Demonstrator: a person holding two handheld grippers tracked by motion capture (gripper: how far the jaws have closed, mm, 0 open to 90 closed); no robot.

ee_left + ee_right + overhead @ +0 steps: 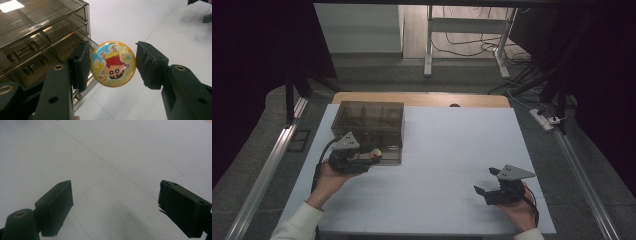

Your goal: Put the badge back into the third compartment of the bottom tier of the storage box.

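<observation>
A round orange badge [113, 64] with a glittery cartoon figure, seen upside down, sits edge to edge between the jaws of my left gripper [112, 51], its face turned to the camera. In the high view the badge [376, 155] hangs just in front of a smoky clear drawer box [368, 125], and my left gripper [372, 157] is shut on it. The drawer box [37, 35] stands close on the left in the left gripper view, with its drawers closed. At the table's front right my right gripper [485, 180] stands open over bare white surface [115, 185].
The white table top [452, 145] has a wooden strip along its far edge. Metal rails run along both sides of the table. Beyond it stand a desk frame and loose cables on the floor, and a power strip [544, 119] lies to the right.
</observation>
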